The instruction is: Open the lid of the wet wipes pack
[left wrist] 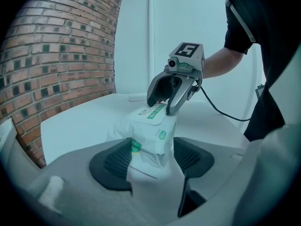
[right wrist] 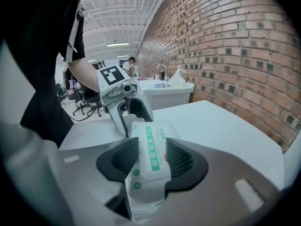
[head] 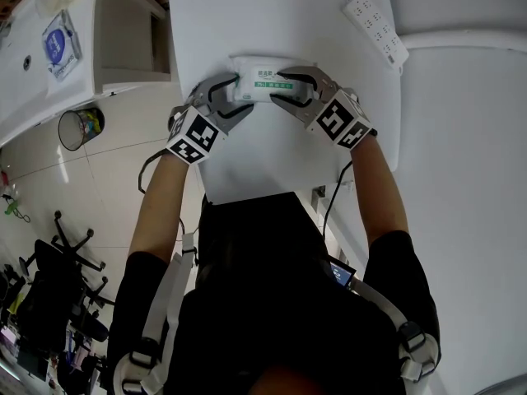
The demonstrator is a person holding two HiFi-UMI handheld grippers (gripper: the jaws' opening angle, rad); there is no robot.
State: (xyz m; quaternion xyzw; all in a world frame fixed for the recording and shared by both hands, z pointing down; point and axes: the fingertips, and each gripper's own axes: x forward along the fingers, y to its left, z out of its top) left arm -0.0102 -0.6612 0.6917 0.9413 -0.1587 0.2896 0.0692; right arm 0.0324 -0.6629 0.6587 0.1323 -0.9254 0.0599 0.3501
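Note:
A white wet wipes pack (head: 262,82) with a green-striped lid (right wrist: 151,149) lies on the white table (head: 280,23). My left gripper (head: 233,97) is shut on the pack's left end; in the left gripper view the crumpled end (left wrist: 148,135) sits squeezed between the dark pads (left wrist: 117,161). My right gripper (head: 288,87) comes from the right and is closed across the lid end, with its pads (right wrist: 181,158) against both sides of the lid. From the left gripper view the right gripper (left wrist: 162,108) stands over the pack's far end. The lid lies flat.
A white power strip (head: 375,28) lies at the table's far right. A waste bin (head: 78,127) stands on the floor to the left, below a side counter with a blue packet (head: 60,44). Office chairs (head: 70,253) stand lower left. A brick wall (right wrist: 225,55) runs beyond the table.

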